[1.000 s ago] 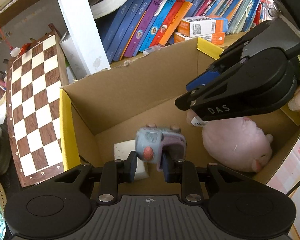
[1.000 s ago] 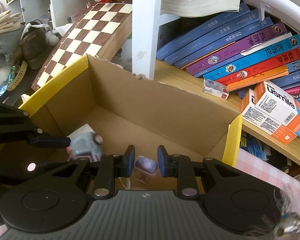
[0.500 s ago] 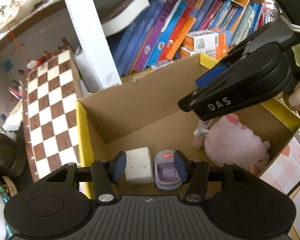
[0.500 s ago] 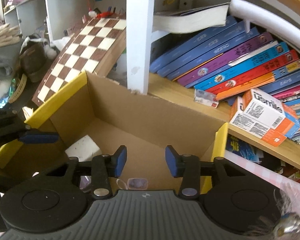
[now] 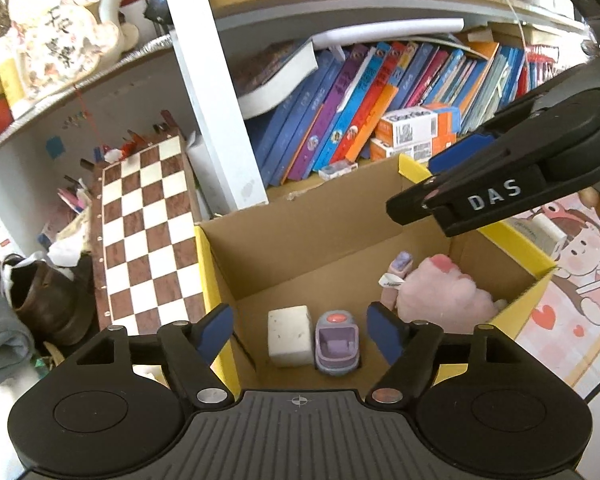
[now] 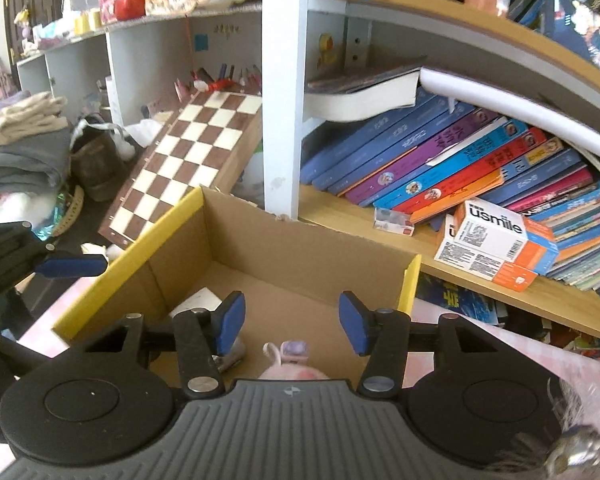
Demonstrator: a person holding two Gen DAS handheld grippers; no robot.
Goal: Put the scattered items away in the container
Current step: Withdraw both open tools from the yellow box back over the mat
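Note:
A cardboard box (image 5: 300, 256) with yellow-taped rims holds a white block (image 5: 290, 334), a grey-purple toy gadget (image 5: 336, 344) and a pink plush (image 5: 444, 296). My left gripper (image 5: 300, 330) is open and empty, raised above the box's near edge. My right gripper (image 6: 292, 322) is open and empty above the box (image 6: 292, 264); it also shows in the left wrist view (image 5: 492, 184) at the upper right. The plush (image 6: 292, 372) peeks out just below the right fingers.
A chessboard (image 5: 144, 232) leans left of the box. A shelf with slanted books (image 6: 460, 172) and small orange-white cartons (image 6: 496, 244) runs behind it. A white post (image 5: 212, 92) stands behind the box. A pink patterned mat (image 5: 572, 288) lies to the right.
My left gripper let go of the toy gadget, which now lies in the box beside the white block. Both grippers opened wide and rose up and back from the box.

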